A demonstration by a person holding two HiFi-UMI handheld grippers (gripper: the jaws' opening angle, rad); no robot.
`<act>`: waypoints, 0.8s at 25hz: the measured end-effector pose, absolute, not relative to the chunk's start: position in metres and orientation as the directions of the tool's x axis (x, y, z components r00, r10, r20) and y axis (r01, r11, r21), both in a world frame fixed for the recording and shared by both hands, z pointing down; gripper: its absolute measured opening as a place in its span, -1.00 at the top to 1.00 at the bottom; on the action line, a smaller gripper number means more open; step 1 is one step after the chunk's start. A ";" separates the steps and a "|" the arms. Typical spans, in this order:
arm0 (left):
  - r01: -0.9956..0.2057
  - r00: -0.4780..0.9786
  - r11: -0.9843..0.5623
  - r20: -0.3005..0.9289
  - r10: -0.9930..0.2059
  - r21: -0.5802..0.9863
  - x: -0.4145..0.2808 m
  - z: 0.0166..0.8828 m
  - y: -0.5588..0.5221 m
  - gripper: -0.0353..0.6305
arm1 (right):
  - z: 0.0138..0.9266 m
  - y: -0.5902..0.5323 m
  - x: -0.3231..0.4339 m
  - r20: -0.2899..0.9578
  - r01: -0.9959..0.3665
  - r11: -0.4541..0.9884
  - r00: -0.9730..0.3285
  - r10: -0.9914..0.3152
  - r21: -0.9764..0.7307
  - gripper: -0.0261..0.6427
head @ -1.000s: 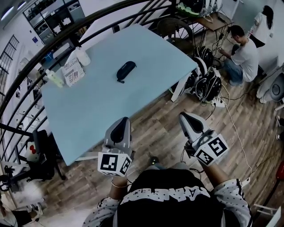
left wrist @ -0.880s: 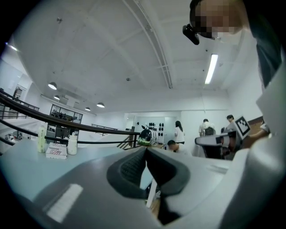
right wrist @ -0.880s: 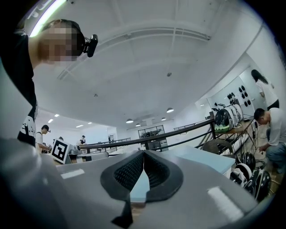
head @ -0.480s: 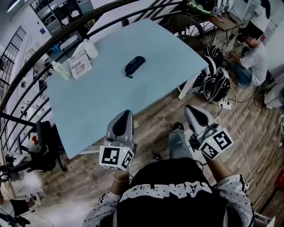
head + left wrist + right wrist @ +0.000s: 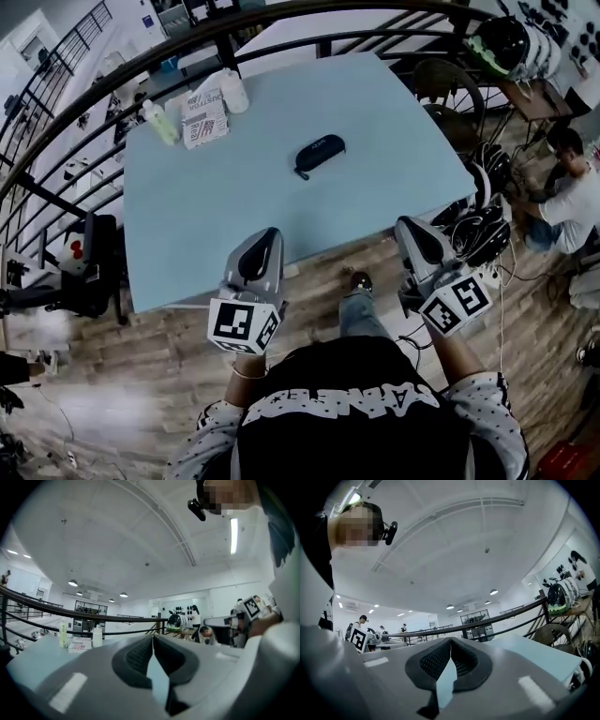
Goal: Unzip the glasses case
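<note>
Both sets of fingers look pinched shut with nothing in them: left gripper [image 5: 153, 641] and right gripper [image 5: 450, 644], tips touching. So how would you start the unzip from here?

reply: Yeah, both empty. I'd guess open them up first, then reach in: one to pin the glasses case [image 5: 320, 155] down, the other to nip the zip pull, which is too small to make out. It lies flat around the middle of the table [image 5: 403, 164], well ahead of both grippers, which hang at the near edge, roughly either side of its line.
</note>
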State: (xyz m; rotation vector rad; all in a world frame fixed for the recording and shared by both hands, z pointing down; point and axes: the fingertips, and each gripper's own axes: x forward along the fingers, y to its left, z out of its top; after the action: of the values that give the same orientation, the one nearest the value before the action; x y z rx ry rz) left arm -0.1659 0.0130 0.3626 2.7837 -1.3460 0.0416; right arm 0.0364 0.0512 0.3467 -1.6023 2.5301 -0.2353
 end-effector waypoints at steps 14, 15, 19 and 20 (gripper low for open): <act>-0.889 0.452 -0.457 0.145 -0.880 -0.006 -0.112 0.386 -0.082 0.89 | 0.366 -0.089 0.081 -0.006 -0.759 0.603 -0.621 -0.784 -0.245 0.95; -0.894 0.443 -0.449 0.154 -0.883 -0.007 -0.108 0.388 -0.089 0.89 | 0.367 -0.098 0.085 -0.004 -0.753 0.610 -0.628 -0.778 -0.246 0.95; -0.908 0.409 -0.418 0.188 -0.893 -0.012 -0.091 0.398 -0.115 0.89 | 0.372 -0.132 0.103 0.006 -0.732 0.633 -0.655 -0.755 -0.254 0.95; -0.912 0.399 -0.409 0.194 -0.896 -0.013 -0.087 0.400 -0.121 0.89 | 0.374 -0.139 0.107 0.008 -0.726 0.638 -0.662 -0.750 -0.256 0.95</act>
State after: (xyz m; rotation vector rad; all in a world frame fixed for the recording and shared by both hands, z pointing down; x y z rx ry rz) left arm -0.0873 -0.1206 0.4004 2.5470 -1.6509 0.2608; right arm 0.1073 -0.1387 0.3739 -1.2438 2.7537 -0.3631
